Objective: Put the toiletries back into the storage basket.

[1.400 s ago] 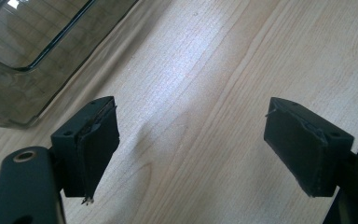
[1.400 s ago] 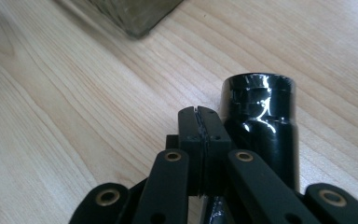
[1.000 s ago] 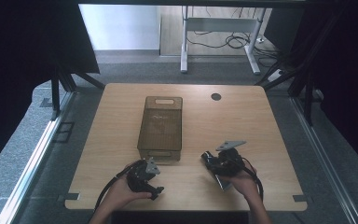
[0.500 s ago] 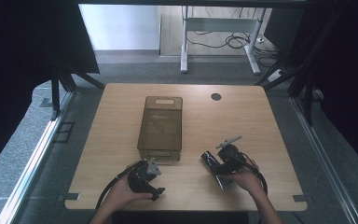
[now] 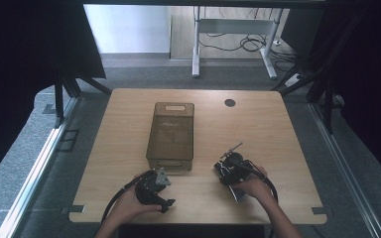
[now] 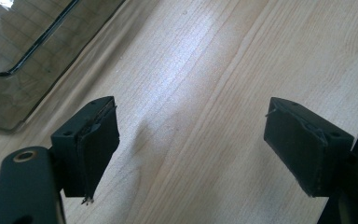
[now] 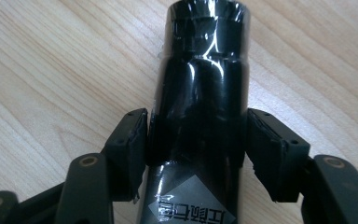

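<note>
The right tool [image 7: 196,140] straddles a black bottle [image 7: 200,93] that lies on its side on the wooden surface [image 7: 51,70]. In the right gripper view its jaws stand on either side of the bottle's body, the left pad against the glossy wrap and the right pad at its edge, with at most a thin gap; whether they press cannot be told. The jaws have just been closing a little after opening wide, with the bottle between them. A grey label with printed characters shows on the bottle near the tool's base, and the bottle's narrower capped end points away from the tool.

In the high view the right tool [image 5: 234,171] sits in the person's right hand [image 5: 253,187], near the front edge of the surface and right of its middle.

The left tool [image 6: 191,144] is wide open and holds nothing; bare wood lies between its pads. In the high view it [image 5: 151,187] rests low in the left hand [image 5: 129,206], just in front of a clear bin [image 5: 171,134].

The bin stands lengthwise left of centre, its near end close to the left tool and apart from the bottle. Open wood lies to the right of the bin and beyond the right tool, up to a small dark hole [image 5: 229,102] near the far edge.
</note>
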